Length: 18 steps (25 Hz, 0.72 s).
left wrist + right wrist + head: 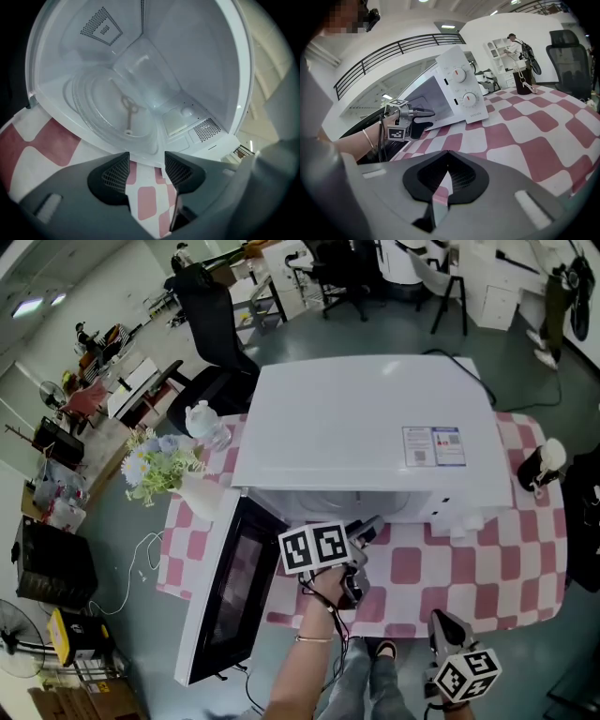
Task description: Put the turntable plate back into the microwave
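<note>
Left gripper (146,161) spread and empty, right gripper (447,159) pressed together, clear round glass turntable plate (96,105) inside microwave (197,61)

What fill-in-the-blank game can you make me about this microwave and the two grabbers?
1. The door of the microwave stands ____.
2. The glass turntable plate lies ____ the microwave.
3. The left gripper, jaws apart, holds ____.
4. The right gripper has its jaws ____.

Missing words: open; inside; nothing; shut.
</note>
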Tool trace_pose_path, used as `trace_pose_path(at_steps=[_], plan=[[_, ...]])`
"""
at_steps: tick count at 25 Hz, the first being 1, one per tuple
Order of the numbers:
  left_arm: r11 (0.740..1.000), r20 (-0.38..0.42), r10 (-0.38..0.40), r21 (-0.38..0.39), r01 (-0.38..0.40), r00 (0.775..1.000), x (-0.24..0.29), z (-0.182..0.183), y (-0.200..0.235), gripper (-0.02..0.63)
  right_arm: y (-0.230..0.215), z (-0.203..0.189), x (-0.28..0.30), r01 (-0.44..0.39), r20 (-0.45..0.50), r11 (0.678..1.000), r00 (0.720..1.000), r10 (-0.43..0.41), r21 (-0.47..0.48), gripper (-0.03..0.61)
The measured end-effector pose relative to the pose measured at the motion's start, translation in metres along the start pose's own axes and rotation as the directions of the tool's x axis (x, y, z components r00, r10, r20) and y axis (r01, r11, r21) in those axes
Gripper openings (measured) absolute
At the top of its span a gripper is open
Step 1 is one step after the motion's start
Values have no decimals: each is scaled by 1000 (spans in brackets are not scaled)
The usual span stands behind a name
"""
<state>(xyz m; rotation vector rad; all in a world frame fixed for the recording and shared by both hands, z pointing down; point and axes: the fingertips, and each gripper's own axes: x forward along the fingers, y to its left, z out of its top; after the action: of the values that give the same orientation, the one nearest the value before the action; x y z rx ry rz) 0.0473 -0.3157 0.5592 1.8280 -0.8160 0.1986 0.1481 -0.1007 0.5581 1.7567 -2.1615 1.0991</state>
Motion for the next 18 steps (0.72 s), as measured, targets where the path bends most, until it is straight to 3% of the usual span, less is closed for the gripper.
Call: trace_pose_path(at_steps=[9,18], plan=[[1000,9,28,7,-28,1000,-16,-13,3,233,7,8,0,-13,12,1000,1000,13,-13,9],[979,115,113,159,-130,987,-66,-18,-9,219,24,29,2,-31,39,998,999,33,-48,9]])
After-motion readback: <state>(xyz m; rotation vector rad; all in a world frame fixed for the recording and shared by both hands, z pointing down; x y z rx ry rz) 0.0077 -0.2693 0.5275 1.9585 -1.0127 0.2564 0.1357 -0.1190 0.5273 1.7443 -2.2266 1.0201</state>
